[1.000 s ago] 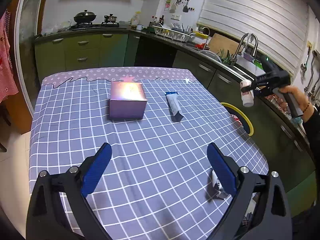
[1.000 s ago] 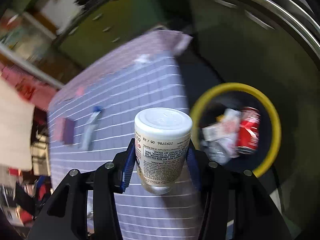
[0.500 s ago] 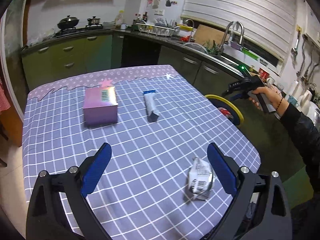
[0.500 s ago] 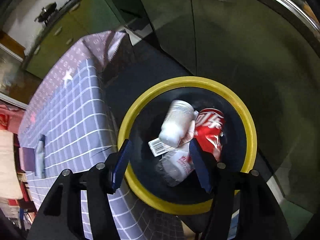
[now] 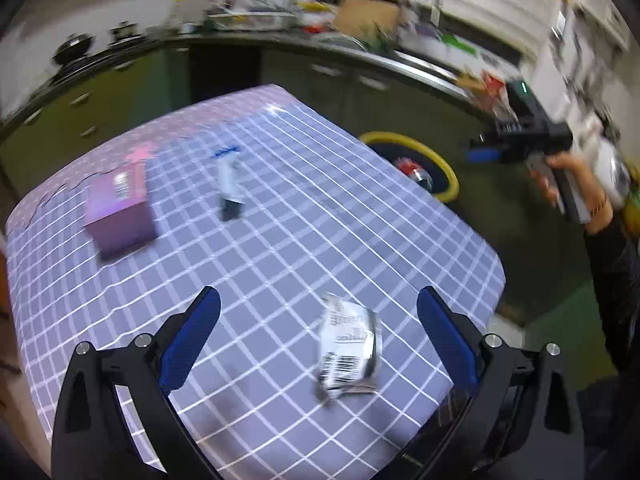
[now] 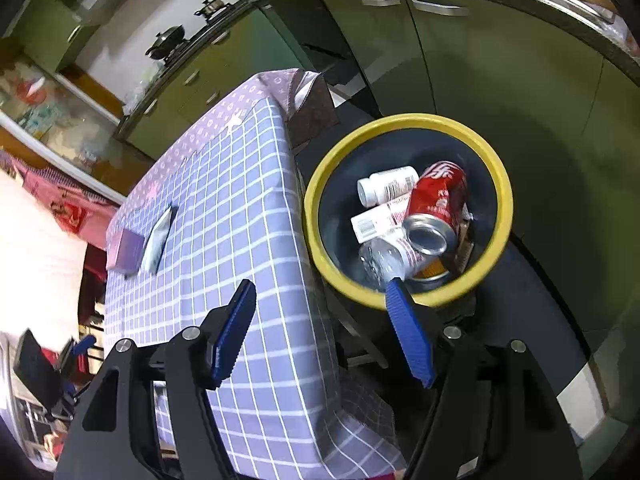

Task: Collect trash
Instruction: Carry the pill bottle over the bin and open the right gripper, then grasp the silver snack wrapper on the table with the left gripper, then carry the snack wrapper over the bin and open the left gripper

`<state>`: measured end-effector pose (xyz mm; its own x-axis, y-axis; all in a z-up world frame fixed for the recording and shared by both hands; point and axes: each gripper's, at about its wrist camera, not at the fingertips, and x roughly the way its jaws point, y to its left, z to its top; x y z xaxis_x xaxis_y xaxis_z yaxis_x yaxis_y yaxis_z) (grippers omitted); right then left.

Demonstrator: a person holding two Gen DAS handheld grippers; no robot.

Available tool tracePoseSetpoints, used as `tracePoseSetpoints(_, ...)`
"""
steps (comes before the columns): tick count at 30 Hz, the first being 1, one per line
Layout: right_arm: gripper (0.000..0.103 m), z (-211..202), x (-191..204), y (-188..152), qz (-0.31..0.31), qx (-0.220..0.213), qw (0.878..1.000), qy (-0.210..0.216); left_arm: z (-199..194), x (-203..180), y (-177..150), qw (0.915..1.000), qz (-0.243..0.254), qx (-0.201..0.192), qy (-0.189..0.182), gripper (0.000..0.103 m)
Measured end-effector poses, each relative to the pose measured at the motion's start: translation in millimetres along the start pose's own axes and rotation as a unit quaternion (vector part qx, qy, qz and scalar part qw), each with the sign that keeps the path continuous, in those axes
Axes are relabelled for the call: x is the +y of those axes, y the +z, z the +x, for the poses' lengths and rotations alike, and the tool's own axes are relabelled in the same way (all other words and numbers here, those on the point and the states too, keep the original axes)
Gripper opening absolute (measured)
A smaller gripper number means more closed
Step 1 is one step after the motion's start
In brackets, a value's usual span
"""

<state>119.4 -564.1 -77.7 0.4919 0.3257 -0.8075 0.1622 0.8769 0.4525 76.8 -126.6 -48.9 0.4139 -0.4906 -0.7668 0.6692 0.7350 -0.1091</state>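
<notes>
Crumpled wrapper (image 5: 349,347) lies on the counter (image 5: 280,216) between my wide-open, empty left fingers (image 5: 320,336), nearer the right one, while my right fingers (image 6: 326,330), also open and empty, hang by the bin (image 6: 408,216).

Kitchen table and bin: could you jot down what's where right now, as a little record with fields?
table: checked purple cloth
on table: purple box; tube; crumpled wrapper
bin: yellow rim, beside the table
in bin: red can; white bottle; clear bottle; a label or carton
left gripper: open, above the wrapper
right gripper: open, empty, over the bin's edge
</notes>
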Motion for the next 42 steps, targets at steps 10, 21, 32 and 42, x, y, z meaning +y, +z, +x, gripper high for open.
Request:
tracePoseSetpoints(10,0.068,4.4,-3.3,-16.9,-0.012,0.005,1.0,0.02,58.3,-36.8,-9.8,0.9906,0.077,0.113,-0.009,0.081)
tracePoseSetpoints(21,0.069,13.8,-7.3,-20.9,-0.007,0.011,0.999,0.034,74.2,-23.9,-15.7,0.985,0.072,0.154,0.031,0.052)
tracePoseSetpoints(32,0.069,17.2,-6.7,-22.9,-0.006,0.013,0.999,0.034,74.1,-16.2,-16.0,0.985,0.061,0.16,0.02,0.031)
tracePoseSetpoints(42,0.069,4.7,-12.2,-25.6,-0.007,0.001,0.999,0.035,59.4,-28.1,21.9,0.9885,0.072,0.132,-0.014,0.03)
